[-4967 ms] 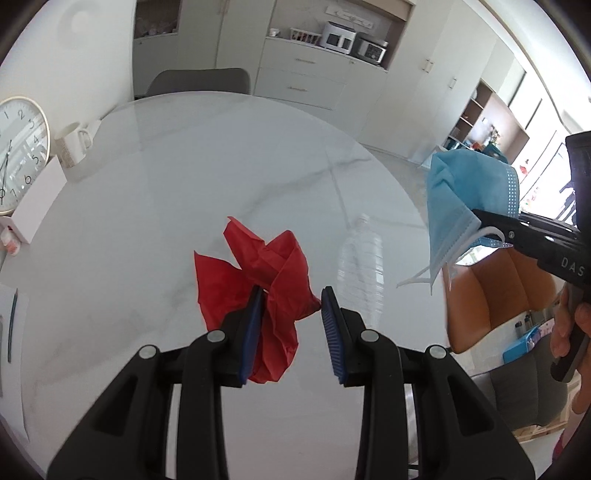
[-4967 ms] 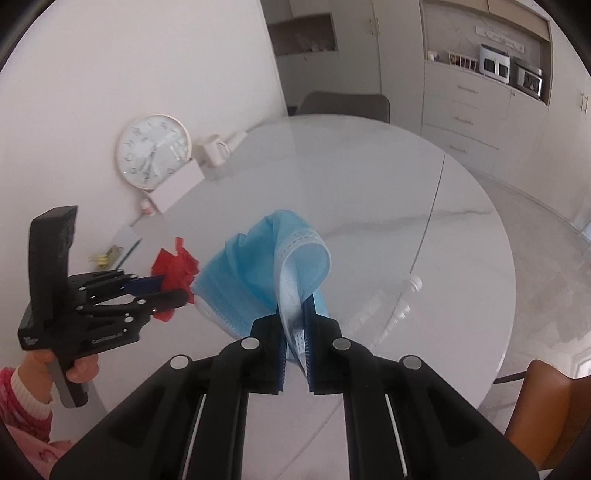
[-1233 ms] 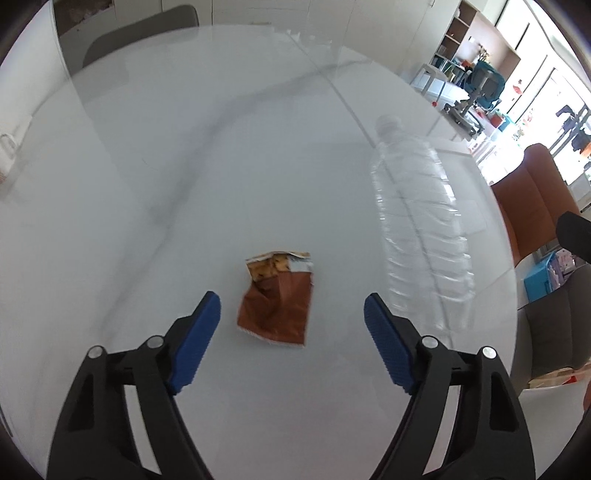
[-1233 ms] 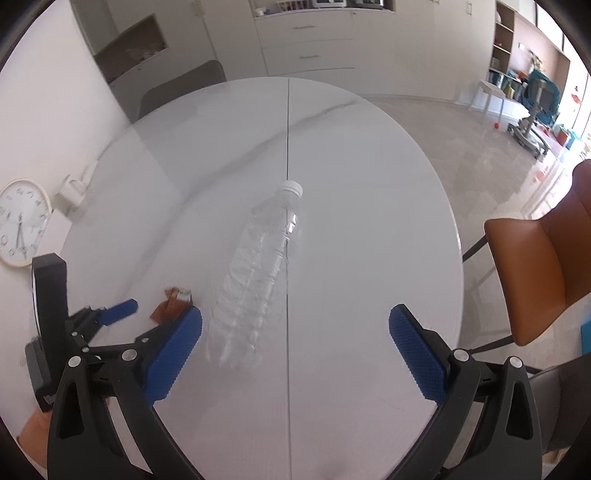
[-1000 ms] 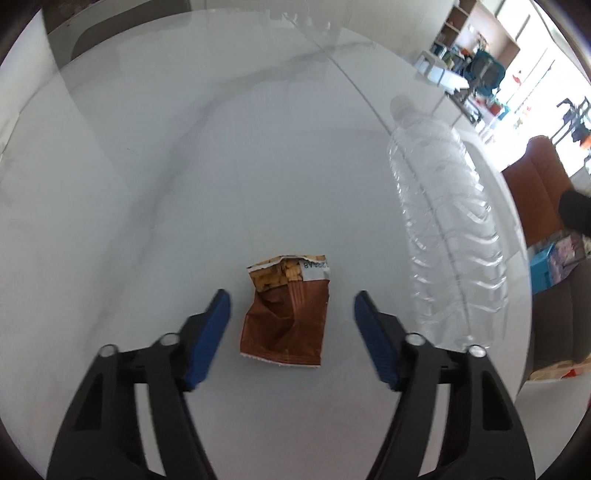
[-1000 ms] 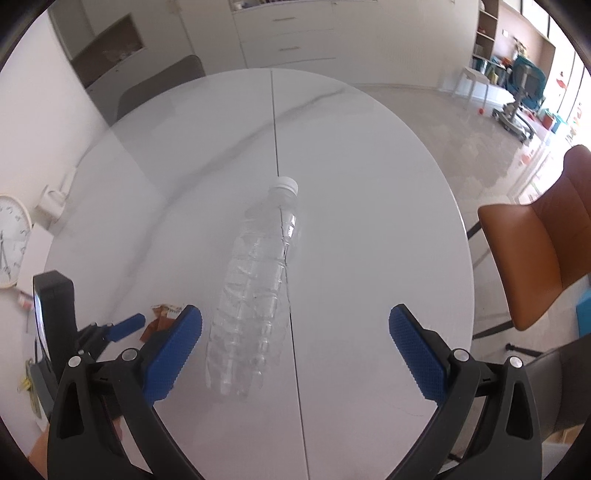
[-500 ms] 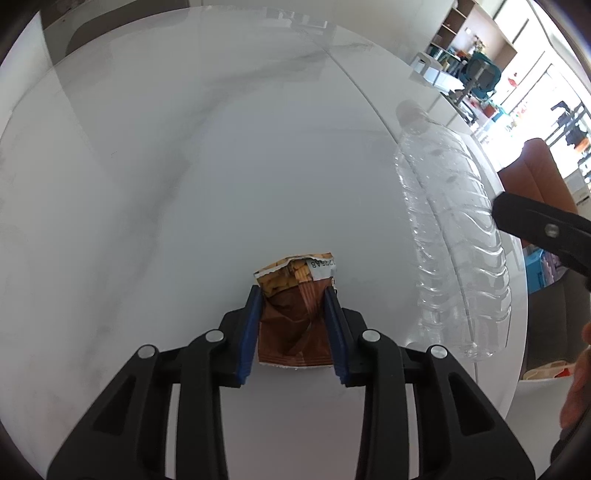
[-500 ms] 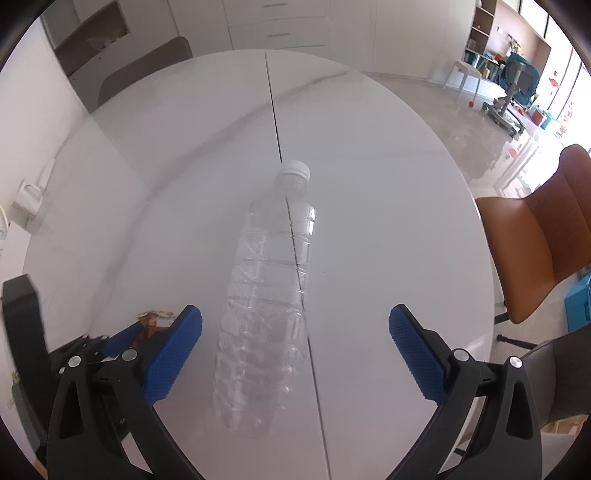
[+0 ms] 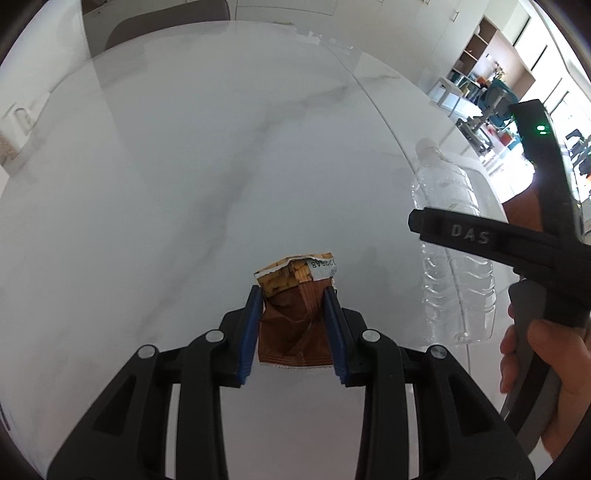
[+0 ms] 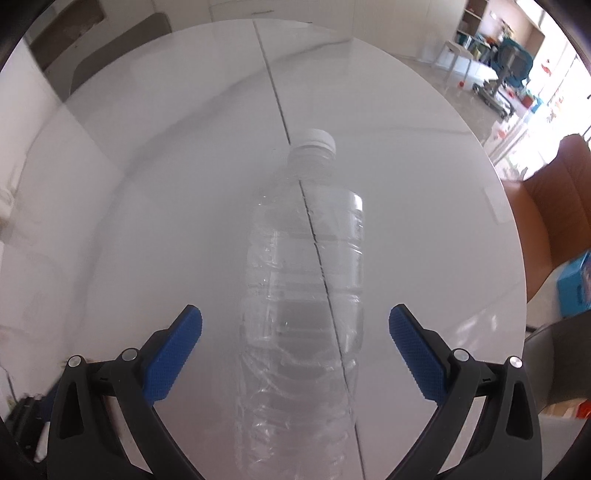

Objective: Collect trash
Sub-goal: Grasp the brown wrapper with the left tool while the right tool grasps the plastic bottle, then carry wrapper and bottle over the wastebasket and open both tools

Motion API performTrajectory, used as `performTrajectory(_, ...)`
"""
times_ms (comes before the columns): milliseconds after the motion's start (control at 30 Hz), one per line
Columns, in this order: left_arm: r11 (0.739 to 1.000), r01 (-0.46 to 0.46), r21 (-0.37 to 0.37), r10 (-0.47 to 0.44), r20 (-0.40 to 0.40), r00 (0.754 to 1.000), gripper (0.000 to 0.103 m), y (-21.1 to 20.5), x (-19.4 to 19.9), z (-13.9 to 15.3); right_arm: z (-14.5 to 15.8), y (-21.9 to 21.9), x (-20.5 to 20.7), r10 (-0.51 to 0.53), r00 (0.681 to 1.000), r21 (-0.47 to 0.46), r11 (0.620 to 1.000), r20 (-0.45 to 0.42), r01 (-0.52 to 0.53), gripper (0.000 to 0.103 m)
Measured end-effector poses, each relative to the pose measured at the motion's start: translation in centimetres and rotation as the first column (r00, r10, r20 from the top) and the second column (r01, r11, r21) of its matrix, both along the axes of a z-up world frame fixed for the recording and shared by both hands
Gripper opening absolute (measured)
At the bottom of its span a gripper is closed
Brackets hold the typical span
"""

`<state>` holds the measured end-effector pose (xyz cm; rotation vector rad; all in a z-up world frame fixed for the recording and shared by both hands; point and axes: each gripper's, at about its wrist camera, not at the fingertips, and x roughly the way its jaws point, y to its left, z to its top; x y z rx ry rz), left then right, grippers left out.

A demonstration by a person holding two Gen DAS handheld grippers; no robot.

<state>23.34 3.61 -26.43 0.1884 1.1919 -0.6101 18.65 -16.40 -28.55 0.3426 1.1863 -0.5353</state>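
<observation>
A clear plastic bottle (image 10: 306, 280) lies on its side on the white marble bench (image 9: 184, 184), white cap (image 10: 314, 139) pointing away toward the far edge, straight along the dark seam (image 10: 275, 92) that runs down the middle of the bench top. It looks empty, though through the clear ribbed wall I cannot be sure.

Over to the left gripper (image 9: 293, 295): it's clamped on a brown snack wrapper (image 9: 293, 317), both blue pads (image 9: 249, 332) pressing the crumpled foil from either side. The torn top of the wrapper, yellowish with a white printed strip, sticks out beyond the fingertips. Whether its bottom edge rests on the bench or hangs just above it, I cannot tell.

And the right gripper (image 10: 295, 317): spread wide, nothing in it, its blue pads (image 10: 171, 354) standing well out to either side of the bottle's body and touching neither wall. From the left wrist view the same gripper (image 9: 413, 221) crosses in front of the bottle (image 9: 454, 251), black arm marked "DAS", a green light glowing on its upright part, the person's hand (image 9: 543, 373) wrapped around the handle.

An orange-brown chair (image 10: 557, 199) stands beyond the bench's right edge, a grey chair back (image 9: 166, 22) at the far end.
</observation>
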Motion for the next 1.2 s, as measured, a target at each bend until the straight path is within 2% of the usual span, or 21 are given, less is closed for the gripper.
performTrajectory(67, 1.000, -0.002, 0.008, 0.002, 0.010, 1.000, 0.033, 0.1, -0.2, 0.3, -0.3, 0.2, 0.2, 0.040, 0.999, -0.014, 0.999, -0.018, -0.040, 0.100)
performTrajectory(200, 1.000, -0.015, 0.009, 0.014, 0.024, 1.000, 0.033, 0.6, -0.8, 1.1, -0.9, -0.1, 0.3, 0.114, 0.993, 0.026, 0.993, -0.033, -0.113, 0.065)
performTrajectory(267, 1.000, -0.026, 0.001, 0.026, 0.023, 0.999, 0.033, 0.6, -1.1, 1.5, -1.1, -0.4, 0.1, 0.141, 0.990, 0.069, 0.988, -0.020, -0.139, 0.064)
performTrajectory(400, 0.999, -0.037, -0.007, 0.037, 0.032, 0.999, 0.033, 0.4, -1.4, 2.2, -0.3, -0.3, -0.4, 0.185, 0.983, 0.098, 0.978, -0.010, -0.183, 0.063)
performTrajectory(700, 0.999, -0.042, -0.021, 0.043, 0.048, 0.998, 0.033, -0.3, -4.1, 4.3, 3.8, -1.2, -5.4, 0.255, 0.957, 0.233, 0.931, 0.134, -0.281, 0.062)
performTrajectory(800, 0.998, -0.044, -0.035, 0.045, 0.040, 0.998, 0.033, 0.2, -6.0, 5.3, 5.1, -1.6, -9.0, 0.261, 0.945, 0.304, 0.900, 0.198, -0.312, 0.062)
performTrajectory(933, 0.999, -0.032, -0.039, 0.033, 0.043, 0.999, 0.033, -1.2, -9.6, 6.6, 6.8, -3.2, -14.2, 0.297, 0.930, 0.322, 0.878, 0.218, -0.355, 0.062)
performTrajectory(1033, 0.999, -0.027, -0.047, 0.029, 0.038, 0.999, 0.033, -3.0, -12.9, 7.3, 8.0, -5.2, -19.4, 0.335, 0.920, 0.317, 0.867, 0.202, -0.385, 0.062)
performTrajectory(1200, 0.996, -0.051, -0.067, 0.050, -0.009, 0.999, 0.033, -6.0, -18.7, 7.6, 8.2, -10.3, -29.2, 0.391, 0.911, 0.325, 0.851, 0.134, -0.413, 0.063)
